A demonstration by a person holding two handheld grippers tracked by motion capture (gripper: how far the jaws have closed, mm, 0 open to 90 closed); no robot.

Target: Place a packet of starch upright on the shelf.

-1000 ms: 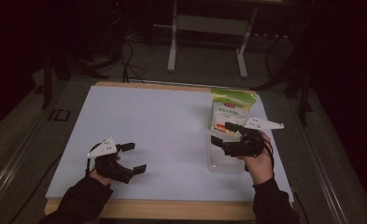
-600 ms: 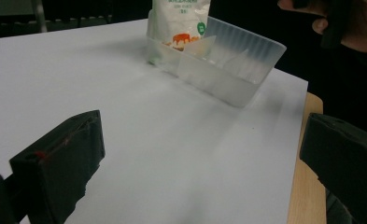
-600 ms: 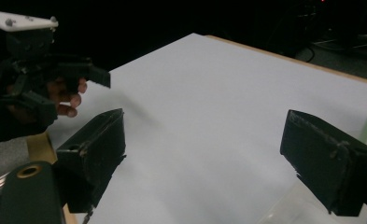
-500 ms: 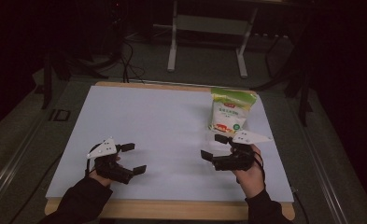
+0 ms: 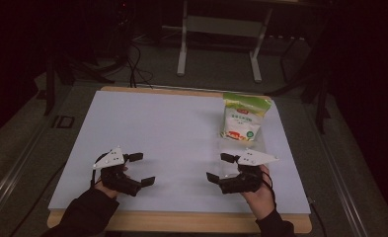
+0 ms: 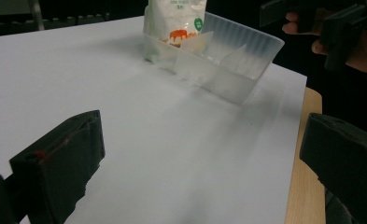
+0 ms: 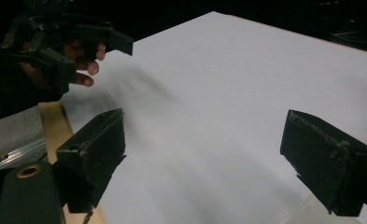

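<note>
Both tongs, left [image 5: 144, 169] and right [image 5: 220, 167], gape empty near what seems a clear tray [image 6: 228, 60].

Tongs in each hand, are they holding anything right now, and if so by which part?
Nothing is held: the left tongs and right tongs are open over the white sheet.

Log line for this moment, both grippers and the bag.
left gripper: open, empty | right gripper: open, empty | bag: upright in clear tray, untouched
</note>
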